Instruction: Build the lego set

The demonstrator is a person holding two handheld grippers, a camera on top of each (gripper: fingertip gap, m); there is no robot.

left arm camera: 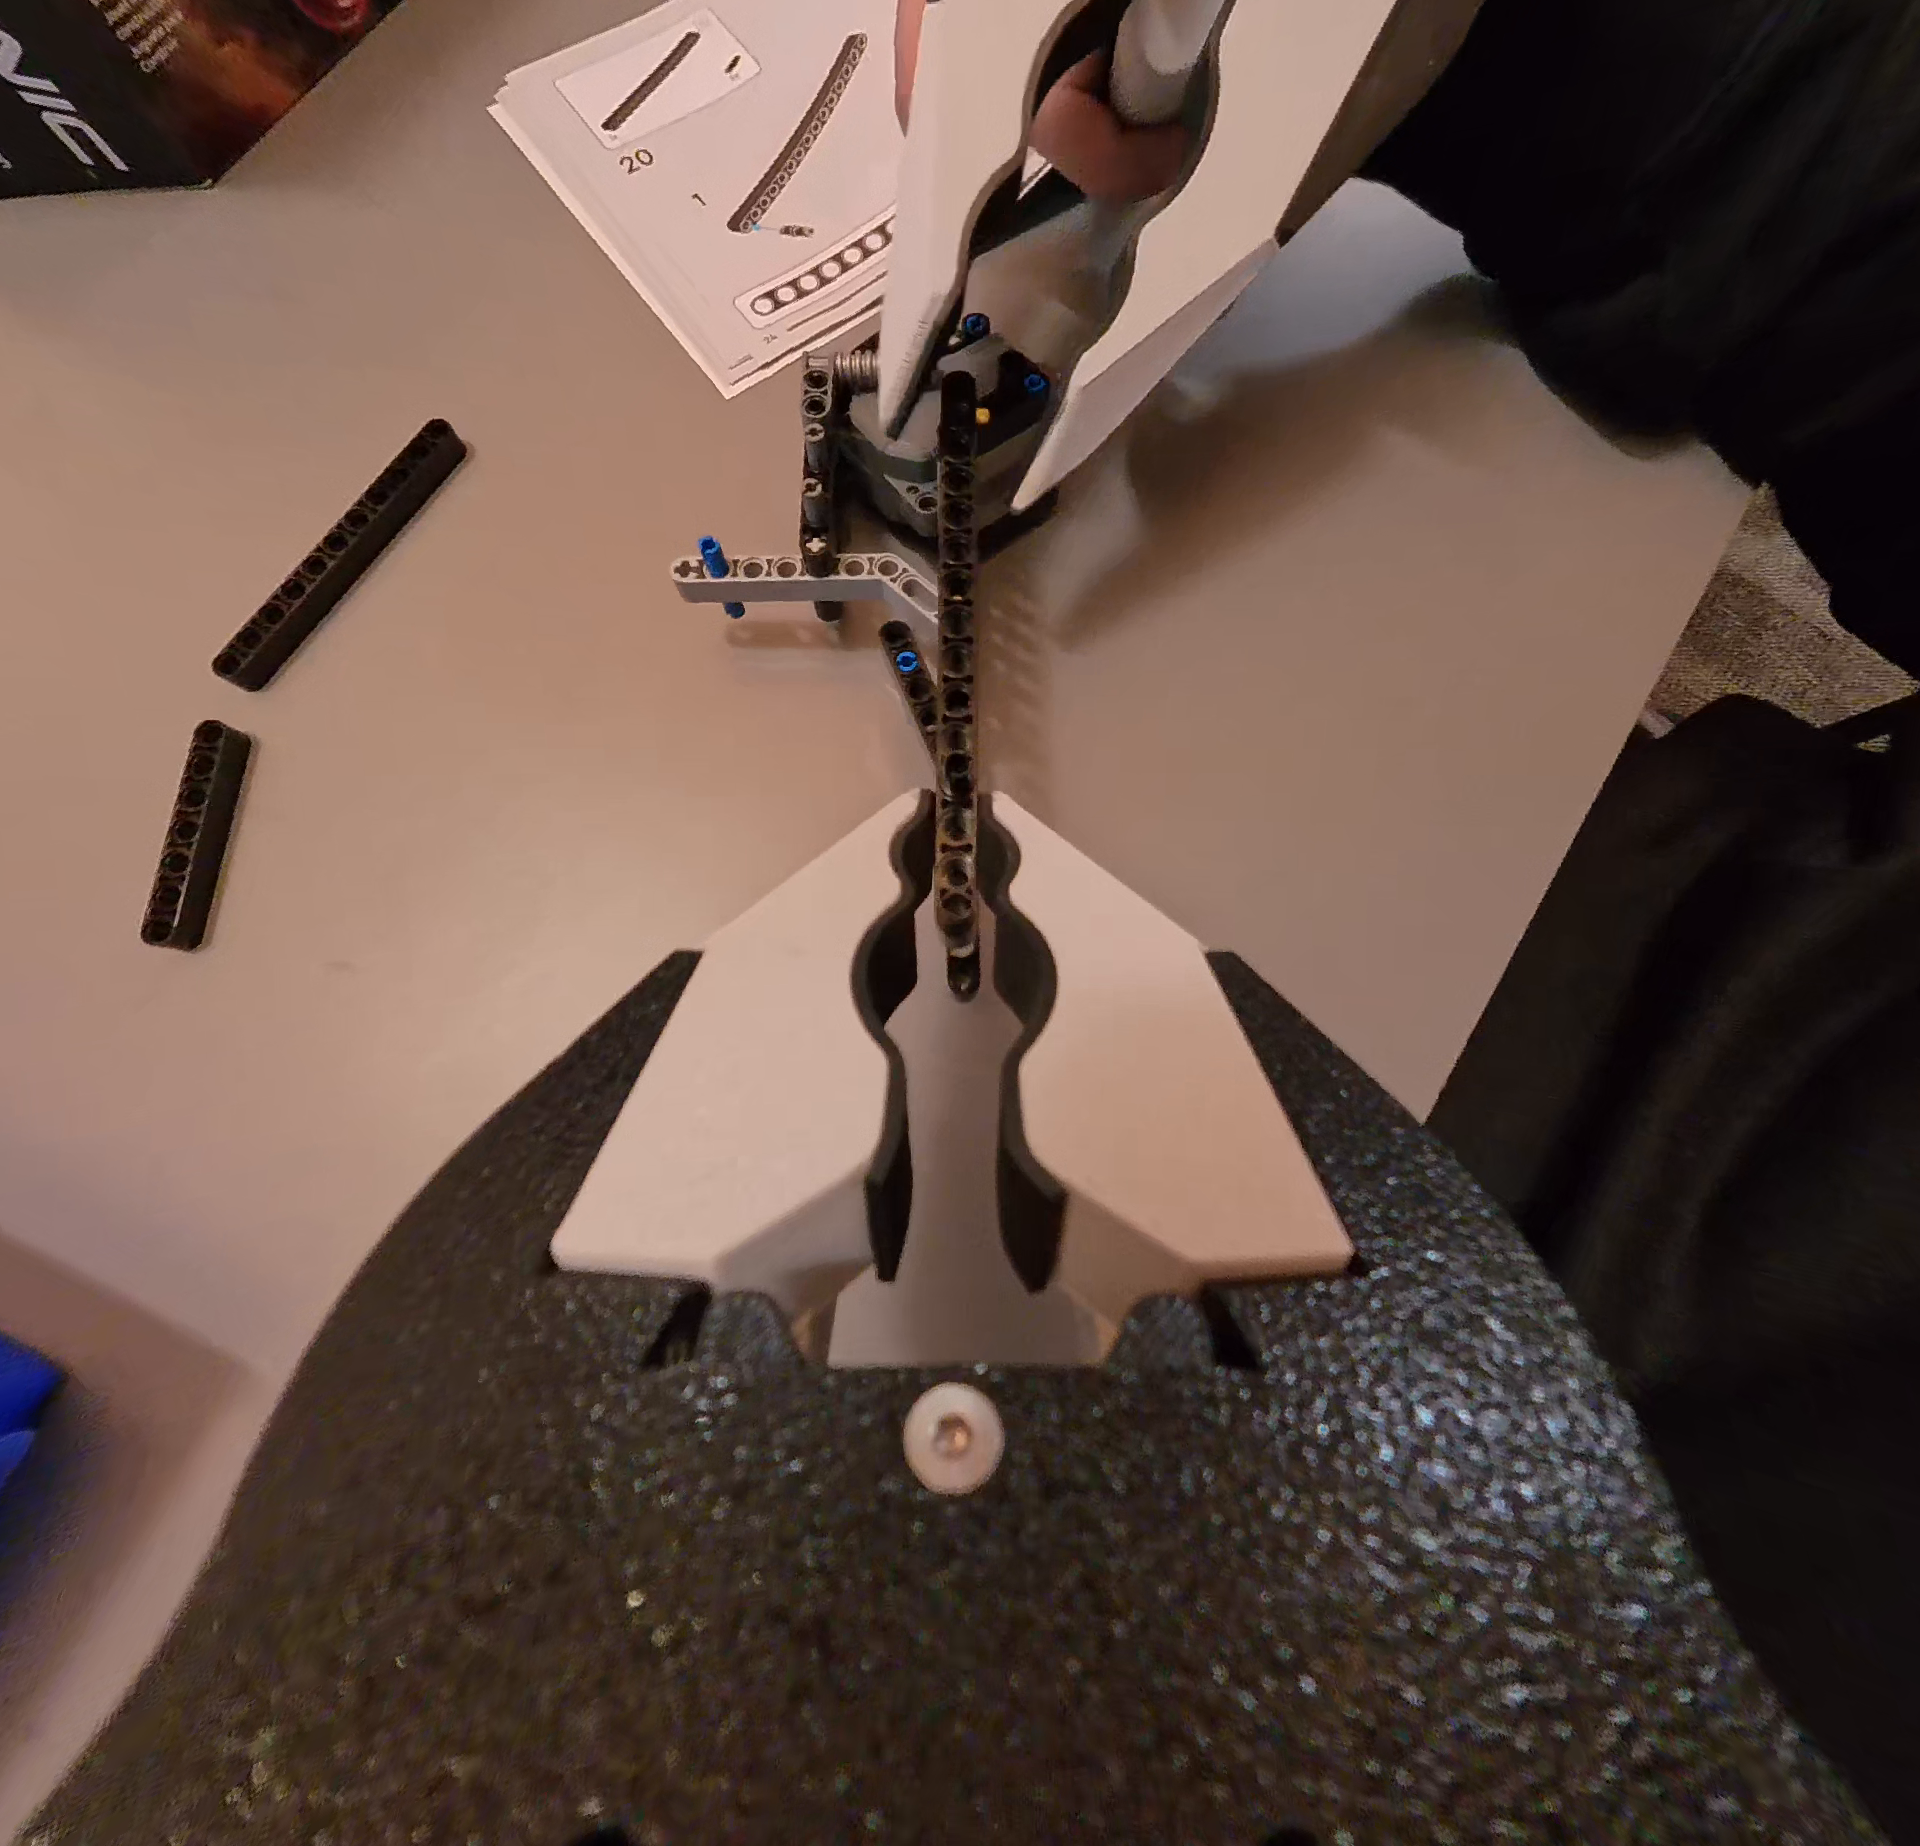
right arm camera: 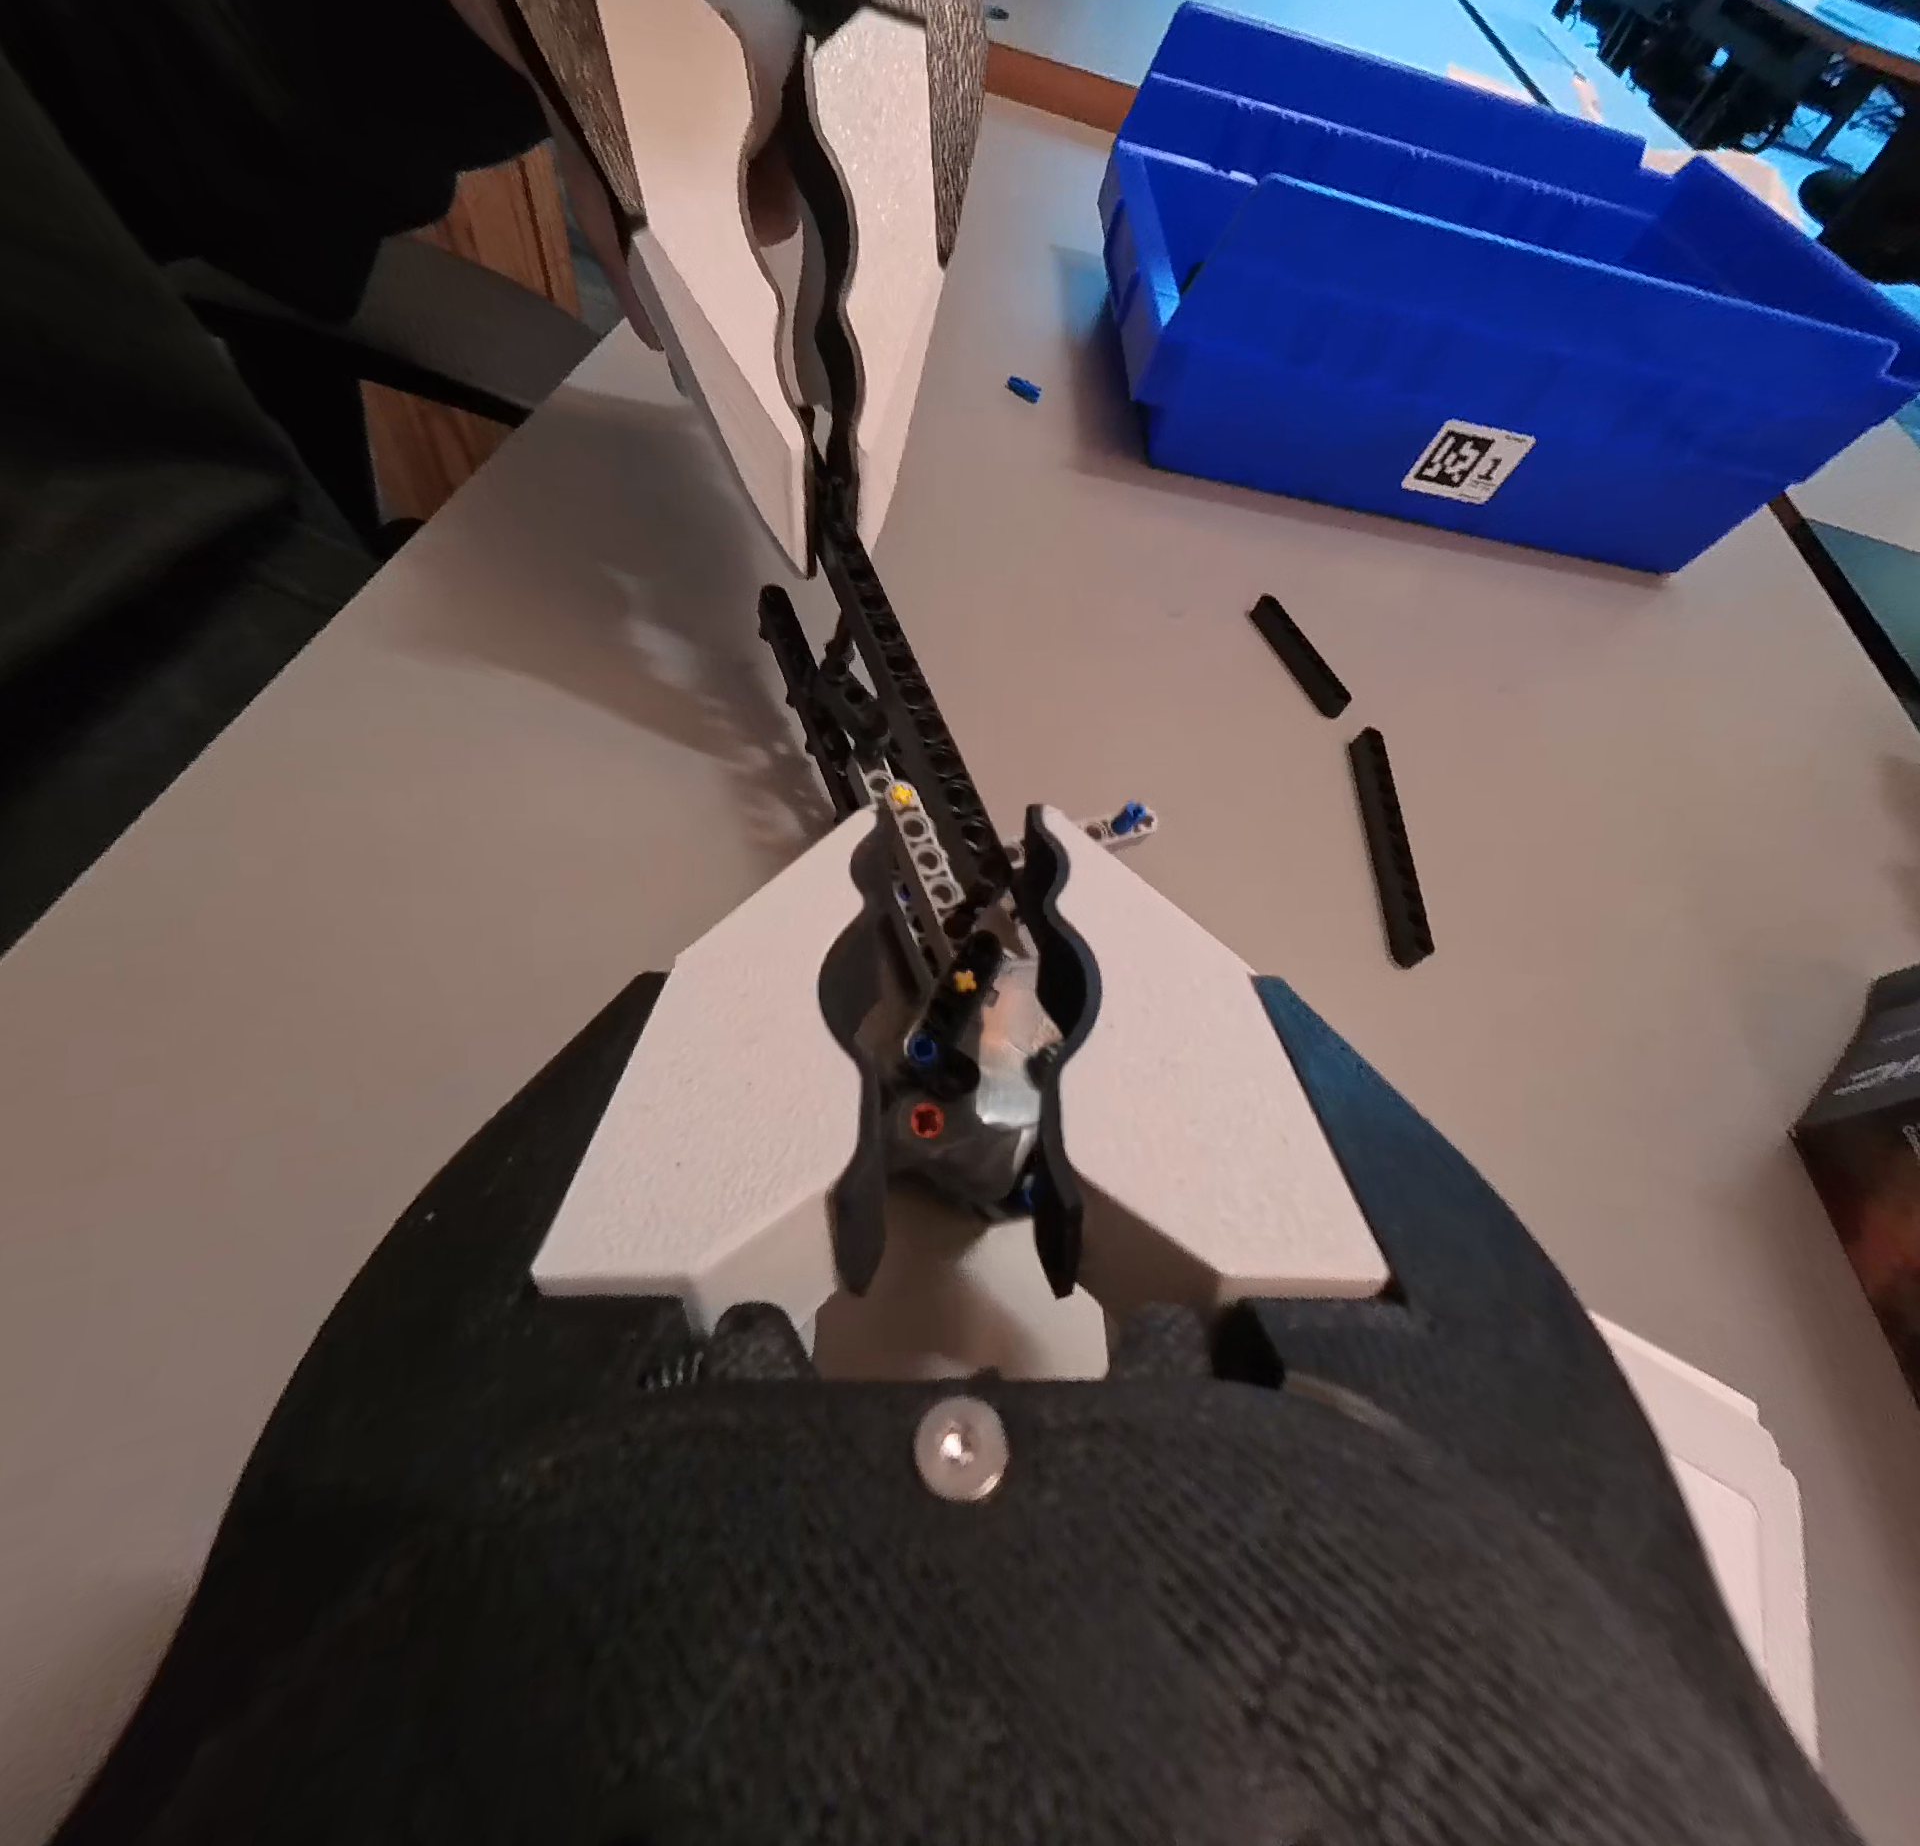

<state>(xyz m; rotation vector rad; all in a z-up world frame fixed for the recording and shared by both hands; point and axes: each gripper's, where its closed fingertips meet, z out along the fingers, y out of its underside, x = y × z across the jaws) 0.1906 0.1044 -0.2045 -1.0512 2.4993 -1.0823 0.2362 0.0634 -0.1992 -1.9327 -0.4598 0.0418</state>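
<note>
Lego assembly (left arm camera: 914, 456) held just above desk (left arm camera: 520, 809), in front of instruction booklet (left arm camera: 707, 134). Long black beam (left arm camera: 954, 674) runs from assembly's grey core straight toward left gripper (left arm camera: 956, 861), which is clamped on beam's near end. Right gripper (right arm camera: 956, 965) clamped on core itself, at beam's far end. Beam's long axis lies along line between grippers. Two loose black beams (left arm camera: 338, 555) lie well left of assembly. Blue bin (right arm camera: 1455, 342) beyond.

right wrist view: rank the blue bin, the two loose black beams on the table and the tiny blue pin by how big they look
1. blue bin
2. longer black beam
3. shorter black beam; it lies farther from the camera, which may shrink it a little
4. blue pin, far smallest
</note>
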